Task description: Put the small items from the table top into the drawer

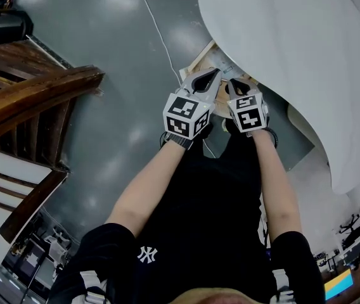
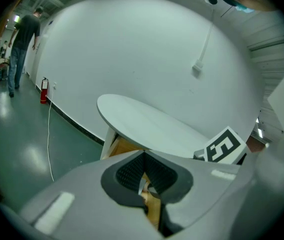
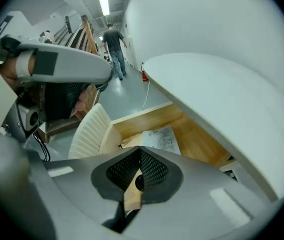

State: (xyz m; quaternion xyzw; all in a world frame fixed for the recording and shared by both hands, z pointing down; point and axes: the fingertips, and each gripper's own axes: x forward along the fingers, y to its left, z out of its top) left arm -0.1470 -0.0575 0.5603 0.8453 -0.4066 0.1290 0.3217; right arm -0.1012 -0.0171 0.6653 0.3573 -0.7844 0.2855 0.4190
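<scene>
Hovering over the drawer (image 3: 197, 134): left tool (image 2: 144, 153) and right tool (image 3: 140, 149) (both closed).

NY monogram (image 1: 146, 254) on black shirt (image 1: 205, 201)

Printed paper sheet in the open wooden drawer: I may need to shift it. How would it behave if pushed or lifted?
The printed paper sheet looks thin and lies flat in the open wooden drawer, so probably light and floppy if lifted. Pushed, it would likely slide or buckle. Lying flat, it may be hard to pinch.
</scene>
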